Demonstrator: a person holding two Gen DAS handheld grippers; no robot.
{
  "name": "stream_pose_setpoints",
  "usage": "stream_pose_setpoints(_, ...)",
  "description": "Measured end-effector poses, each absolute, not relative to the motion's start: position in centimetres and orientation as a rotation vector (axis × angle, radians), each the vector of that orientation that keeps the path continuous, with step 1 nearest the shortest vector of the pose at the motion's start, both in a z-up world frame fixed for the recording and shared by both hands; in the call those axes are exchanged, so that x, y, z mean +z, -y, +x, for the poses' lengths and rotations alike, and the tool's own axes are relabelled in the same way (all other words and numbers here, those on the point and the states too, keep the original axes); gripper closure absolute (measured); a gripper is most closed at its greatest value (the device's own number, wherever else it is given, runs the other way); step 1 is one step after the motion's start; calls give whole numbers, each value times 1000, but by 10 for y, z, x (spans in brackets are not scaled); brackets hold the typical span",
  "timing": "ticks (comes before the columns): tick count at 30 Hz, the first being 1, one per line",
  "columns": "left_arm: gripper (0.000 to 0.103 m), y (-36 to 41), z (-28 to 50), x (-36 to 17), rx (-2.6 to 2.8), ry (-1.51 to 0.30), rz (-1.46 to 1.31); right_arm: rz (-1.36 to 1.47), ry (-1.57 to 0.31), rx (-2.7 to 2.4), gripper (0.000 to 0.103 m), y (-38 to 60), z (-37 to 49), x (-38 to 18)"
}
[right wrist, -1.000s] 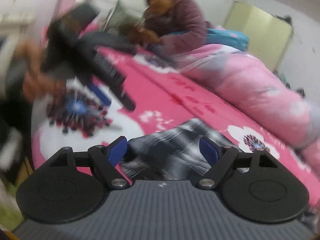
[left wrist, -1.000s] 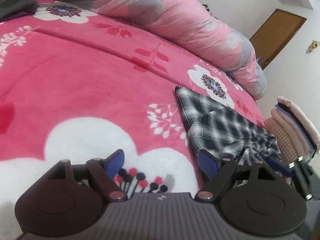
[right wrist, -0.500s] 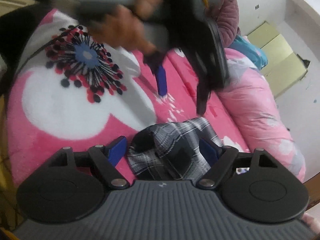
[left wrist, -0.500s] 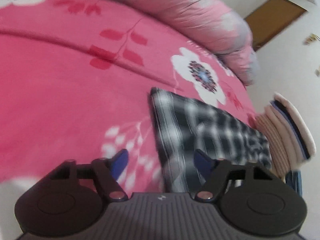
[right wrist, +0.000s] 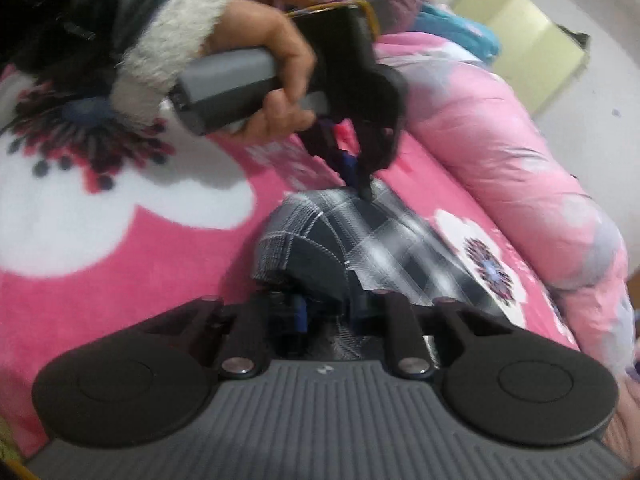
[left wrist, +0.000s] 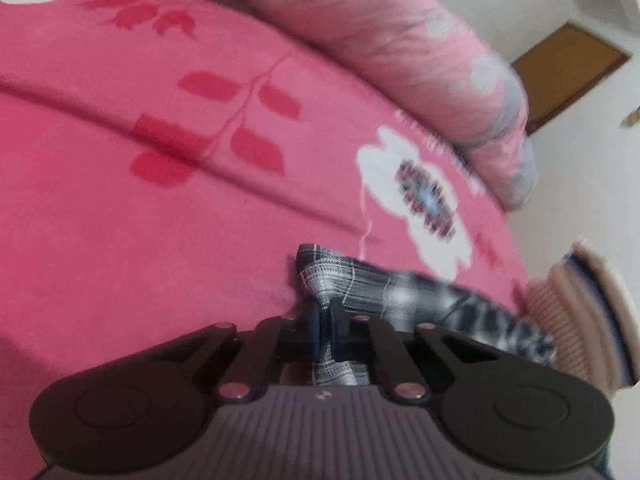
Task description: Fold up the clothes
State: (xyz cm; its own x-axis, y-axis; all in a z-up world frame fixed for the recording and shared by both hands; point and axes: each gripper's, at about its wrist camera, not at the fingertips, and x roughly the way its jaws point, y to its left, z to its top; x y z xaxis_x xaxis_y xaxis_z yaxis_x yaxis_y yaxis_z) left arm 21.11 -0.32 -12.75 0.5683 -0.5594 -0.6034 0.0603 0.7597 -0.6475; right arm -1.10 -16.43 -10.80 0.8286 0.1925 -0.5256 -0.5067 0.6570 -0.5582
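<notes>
Plaid shirt (right wrist: 360, 236) is laid on the pink bed (left wrist: 160, 240); soft, light, floppy stuff, best taken by corners. It's pinched by left gripper (left wrist: 323, 320) and right gripper (right wrist: 328, 312), jaws just closed.

My grippers: black linkage arms, silver pivot screws, blue pads (right wrist: 301, 317), ribbed grey body; left hand (right wrist: 280, 80) in white fleecy cuff (right wrist: 172, 44), grey handle (right wrist: 228, 88)
</notes>
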Motion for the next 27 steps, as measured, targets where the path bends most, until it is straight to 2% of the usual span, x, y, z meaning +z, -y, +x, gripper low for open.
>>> stream_pose_setpoints(4, 99, -25, 208, -116, -435, -843, -734, -740, -464, 420, 93, 155, -23, -96)
stream_pose_setpoints(10, 102, -92, 193, -88, -414, -773, -720, -695, -476, 520, 94, 112, -31, -76)
stream_pose_setpoints(14, 102, -142, 190, -73, -342, -739, -667, -638, -414, 654, 94, 61, -39, -65)
stream_pose_setpoints(18, 101, -156, 198, -95, -280, -820, -615, -628, -437, 699, 94, 23, -23, -90)
stream_pose_setpoints(20, 97, -160, 204, -116, -228, -878, -609, -678, -520, 703, 88, 16, -14, -116)
stream_pose_setpoints(21, 99, -165, 203, -123, -223, -877, -636, -685, -500, 698, 87, 17, -19, -117)
stream_pose_setpoints(22, 97, -170, 202, -127, -225, -871, -673, -691, -473, 693, 82, 19, -26, -116)
stream_pose_setpoints(23, 87, -175, 200, -126, -228, -858, -711, -682, -455, 705, 73, 25, -32, -111)
stream_pose_setpoints(24, 70, -176, 196, -121, -219, -837, -718, -671, -440, 722, 67, 31, -37, -106)
stream_pose_setpoints(25, 61, -177, 191, -113, -203, -805, -704, -632, -441, 736, 53, 41, -40, -100)
stream_pose_setpoints(26, 50, -176, 184, -104, -194, -777, -679, -587, -445, 749, 48, 52, -44, -95)
stream_pose_setpoints(27, 50, -173, 176, -94, -193, -752, -642, -541, -449, 762, 48, 64, -47, -90)
